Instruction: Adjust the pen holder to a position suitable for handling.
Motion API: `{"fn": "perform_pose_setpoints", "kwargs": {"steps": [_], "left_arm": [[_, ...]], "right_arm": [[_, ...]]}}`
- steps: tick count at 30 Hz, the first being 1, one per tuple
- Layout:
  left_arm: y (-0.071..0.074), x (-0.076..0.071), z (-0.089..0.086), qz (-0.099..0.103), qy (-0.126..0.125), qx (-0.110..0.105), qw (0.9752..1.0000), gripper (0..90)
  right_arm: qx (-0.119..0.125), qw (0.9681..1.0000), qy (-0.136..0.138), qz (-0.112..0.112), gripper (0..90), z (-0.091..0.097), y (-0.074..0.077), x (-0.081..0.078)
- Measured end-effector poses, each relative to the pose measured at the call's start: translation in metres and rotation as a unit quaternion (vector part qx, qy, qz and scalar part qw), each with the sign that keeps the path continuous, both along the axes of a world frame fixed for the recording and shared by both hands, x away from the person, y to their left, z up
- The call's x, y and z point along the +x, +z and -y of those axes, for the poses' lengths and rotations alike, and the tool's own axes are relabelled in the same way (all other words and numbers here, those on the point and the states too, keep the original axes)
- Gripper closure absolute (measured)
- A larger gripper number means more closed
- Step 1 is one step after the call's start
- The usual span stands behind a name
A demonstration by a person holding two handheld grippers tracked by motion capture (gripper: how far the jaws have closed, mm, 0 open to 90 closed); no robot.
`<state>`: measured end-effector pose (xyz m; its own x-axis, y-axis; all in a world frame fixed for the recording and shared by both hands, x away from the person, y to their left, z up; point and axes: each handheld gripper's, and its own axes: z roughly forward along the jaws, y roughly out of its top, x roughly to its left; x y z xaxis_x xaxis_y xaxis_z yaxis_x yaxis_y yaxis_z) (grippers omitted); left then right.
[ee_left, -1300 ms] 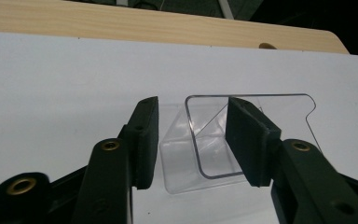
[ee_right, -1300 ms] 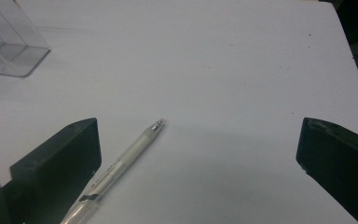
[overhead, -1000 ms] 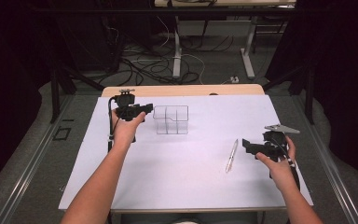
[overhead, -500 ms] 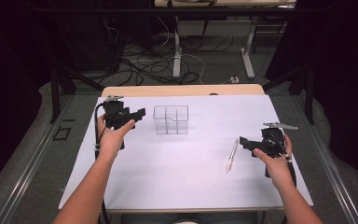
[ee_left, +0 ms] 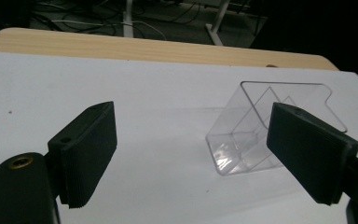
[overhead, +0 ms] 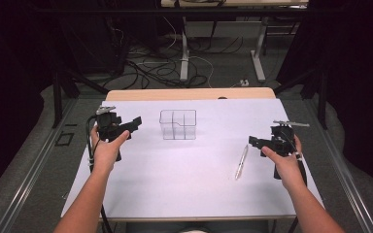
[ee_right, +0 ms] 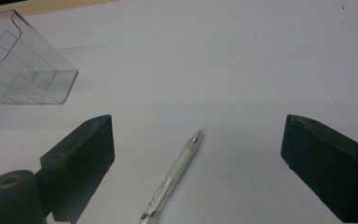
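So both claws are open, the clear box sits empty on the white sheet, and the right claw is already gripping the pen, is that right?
Not quite. The right claw is not gripping the pen: the right gripper view shows the pen lying loose on the white sheet between its wide-open jaws. The rest holds: the left claw is open too, and the clear box sits empty on the sheet.

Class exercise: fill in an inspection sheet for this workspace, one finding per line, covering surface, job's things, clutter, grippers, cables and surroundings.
Surface: white sheet covering a wooden table.
Job's things: clear divided box, empty, mid-table; pen lying flat near the right gripper.
Clutter: nothing seen.
Grippers: left gripper jaws open, facing the box; right gripper jaws open, above the pen.
Cables: black cable beside the left hand; loose cables on the floor.
Surroundings: dark room, desk legs behind.
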<state>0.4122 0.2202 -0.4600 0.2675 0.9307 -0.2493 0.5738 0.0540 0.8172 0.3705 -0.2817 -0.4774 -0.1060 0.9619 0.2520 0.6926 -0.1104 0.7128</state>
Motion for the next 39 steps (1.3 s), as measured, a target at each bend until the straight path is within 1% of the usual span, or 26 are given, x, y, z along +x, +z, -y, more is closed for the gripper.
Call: {"fn": "perform_pose_setpoints", "kwargs": {"steps": [3, 4, 5, 6, 7, 8, 9, 11, 12, 13, 15, 18, 19, 21, 24, 26, 27, 28, 29, 30, 31, 32, 33, 34, 35, 39], "left_arm": [[-0.002, -0.001, -0.003, -0.006, 0.003, -0.003, 1.0000, 15.4], [-0.003, -0.001, -0.003, -0.005, 0.004, -0.001, 1.0000, 15.2], [-0.003, -0.002, -0.004, -0.008, 0.003, 0.000, 1.0000, 14.8], [-0.004, -0.002, -0.005, -0.008, -0.002, 0.005, 1.0000, 13.8], [-0.005, -0.003, -0.005, -0.005, -0.003, 0.004, 1.0000, 12.1], [-0.006, -0.003, -0.006, -0.005, -0.004, 0.006, 1.0000, 10.3], [-0.006, -0.004, -0.008, -0.008, -0.007, 0.008, 0.9999, 9.2], [-0.008, -0.004, -0.009, -0.004, -0.008, 0.010, 0.9999, 8.2], [-0.009, -0.004, -0.009, -0.005, -0.009, 0.013, 0.9999, 7.5], [-0.009, -0.004, -0.010, -0.008, -0.012, 0.017, 0.9998, 6.4], [-0.011, -0.004, -0.010, -0.002, -0.014, 0.018, 0.9997, 3.4], [-0.013, -0.004, -0.011, 0.001, -0.016, 0.024, 0.9996, 0.1], [-0.014, -0.004, -0.011, -0.001, -0.016, 0.025, 0.9996, 0.1], [-0.015, -0.004, -0.011, -0.001, -0.015, 0.023, 0.9996, 0.1], [-0.017, -0.005, -0.011, 0.000, -0.012, 0.021, 0.9997, 0.1], [-0.019, -0.005, -0.011, 0.004, -0.008, 0.022, 0.9997, 0.1], [-0.020, -0.005, -0.011, 0.003, -0.007, 0.023, 0.9997, 0.1], [-0.021, -0.005, -0.010, 0.006, -0.005, 0.022, 0.9997, 0.1], [-0.022, -0.006, -0.011, 0.002, -0.008, 0.023, 0.9997, 0.1], [-0.023, -0.006, -0.010, 0.002, -0.009, 0.024, 0.9997, 0.2], [-0.024, -0.006, -0.010, 0.001, -0.008, 0.023, 0.9997, 0.2], [-0.025, -0.006, -0.009, 0.003, -0.008, 0.023, 0.9997, 0.2], [-0.026, -0.006, -0.009, 0.003, -0.009, 0.025, 0.9996, 0.2], [-0.027, -0.006, -0.009, 0.003, -0.009, 0.026, 0.9996, 0.3], [-0.028, -0.006, -0.008, -0.001, -0.012, 0.029, 0.9995, 0.3], [-0.030, -0.006, -0.006, -0.001, -0.014, 0.032, 0.9994, 0.3]], "right_arm": [[0.004, 1.0000, -0.004, -0.003, 9.4, 0.000, 0.003, 0.003], [0.006, 0.9999, -0.008, -0.008, 10.3, 0.000, 0.004, 0.004], [0.002, 0.9999, -0.009, -0.007, 13.2, 0.001, 0.004, 0.005], [0.002, 0.9999, -0.012, -0.011, 16.5, 0.001, 0.005, 0.006], [0.006, 0.9997, -0.017, -0.015, 15.4, 0.001, 0.005, 0.007], [0.008, 0.9997, -0.014, -0.018, 16.1, 0.002, 0.005, 0.008], [0.014, 0.9995, -0.018, -0.021, 16.1, 0.001, 0.005, 0.009], [0.015, 0.9995, -0.018, -0.022, 16.2, 0.002, 0.005, 0.010], [0.018, 0.9993, -0.016, -0.027, 16.3, 0.002, 0.005, 0.011], [0.016, 0.9993, -0.019, -0.028, 16.4, 0.001, 0.004, 0.011], [0.015, 0.9992, -0.019, -0.032, 17.1, 0.000, 0.003, 0.013], [0.022, 0.9985, -0.027, -0.042, 18.7, -0.002, 0.003, 0.015], [0.021, 0.9985, -0.020, -0.048, 19.5, -0.001, 0.003, 0.016], [0.024, 0.9981, -0.025, -0.051, 20.9, -0.003, 0.004, 0.018], [0.017, 0.9981, -0.017, -0.056, 22.1, -0.004, 0.003, 0.020], [0.024, 0.9978, -0.022, -0.058, 22.0, -0.007, 0.002, 0.021], [0.024, 0.9977, -0.017, -0.061, 22.1, -0.007, 0.001, 0.021], [0.020, 0.9977, -0.018, -0.062, 22.2, -0.008, 0.000, 0.022], [0.020, 0.9976, -0.013, -0.065, 22.5, -0.008, -0.001, 0.022], [0.018, 0.9974, -0.018, -0.068, 24.0, -0.010, -0.002, 0.023], [0.013, 0.9978, -0.013, -0.063, 25.1, -0.010, -0.003, 0.023], [0.009, 0.9978, -0.014, -0.064, 26.9, -0.011, -0.003, 0.023], [0.014, 0.9974, -0.013, -0.069, 27.1, -0.012, -0.003, 0.024], [0.009, 0.9977, -0.014, -0.066, 27.0, -0.012, -0.004, 0.024], [0.012, 0.9976, -0.015, -0.067, 26.7, -0.012, -0.004, 0.024], [0.018, 0.9970, -0.013, -0.074, 26.3, -0.011, -0.007, 0.026]]}}
